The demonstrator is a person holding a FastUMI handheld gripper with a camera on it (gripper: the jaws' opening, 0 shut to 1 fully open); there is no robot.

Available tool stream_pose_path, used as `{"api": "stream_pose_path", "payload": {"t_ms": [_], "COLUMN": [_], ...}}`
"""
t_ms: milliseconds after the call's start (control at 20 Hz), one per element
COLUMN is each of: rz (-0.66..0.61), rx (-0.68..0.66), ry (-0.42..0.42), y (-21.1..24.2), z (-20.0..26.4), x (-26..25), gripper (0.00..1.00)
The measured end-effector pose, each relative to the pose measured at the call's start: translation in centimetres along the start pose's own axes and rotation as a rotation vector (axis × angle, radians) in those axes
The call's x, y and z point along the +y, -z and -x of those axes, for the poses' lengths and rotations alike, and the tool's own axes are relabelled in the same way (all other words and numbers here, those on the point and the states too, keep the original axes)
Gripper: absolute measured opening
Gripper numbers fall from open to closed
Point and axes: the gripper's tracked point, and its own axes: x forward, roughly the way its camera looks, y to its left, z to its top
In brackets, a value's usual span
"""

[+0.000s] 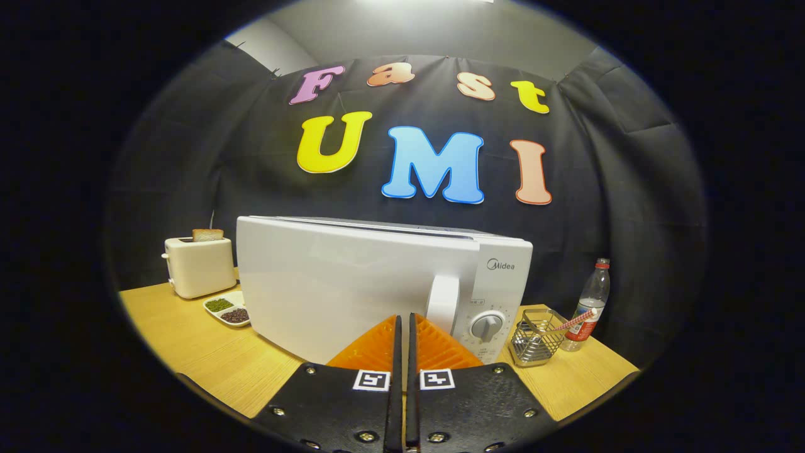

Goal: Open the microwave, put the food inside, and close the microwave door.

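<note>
The microwave (352, 283) stands on the worktop (207, 352) with its door shut, directly ahead of the hand-held gripper (402, 327) at 12 o'clock. The gripper's fingers are pressed together with only a thin slit between them, clenched on nothing, their tips just short of the door beside the handle (442, 303), which sits at about 1 o'clock from them. The timer dial (487, 327) is just right of the handle.

No step of the task looks done: the door is not yet opened and no food is inside. The likely food is the divided dish (227, 309) of beans at 10 o'clock, left of the microwave, near the toaster (200, 267) with its slice of bread (207, 234). At 2 o'clock stand a wire basket (534, 340) and a water bottle (589, 308). Opening, loading and closing all remain.
</note>
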Motion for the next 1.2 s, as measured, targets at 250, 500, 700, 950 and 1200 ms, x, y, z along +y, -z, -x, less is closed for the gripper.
{"api": "stream_pose_path", "payload": {"t_ms": [250,500,700,950,1200], "rz": [-0.013,0.061,-0.038,-0.056,-0.074], "rx": [0.029,0.013,0.066,0.022,0.007], "ry": [0.027,0.081,0.02,-0.049,-0.132], "y": [0.2,0.1,1.0,-0.7,-2.0], "z": [-4.8,-5.5,-3.2,4.0,12.1], "x": [0.2,0.4,0.6,0.9,0.7], "gripper": [0.03,0.07,0.09,0.09,0.08]}}
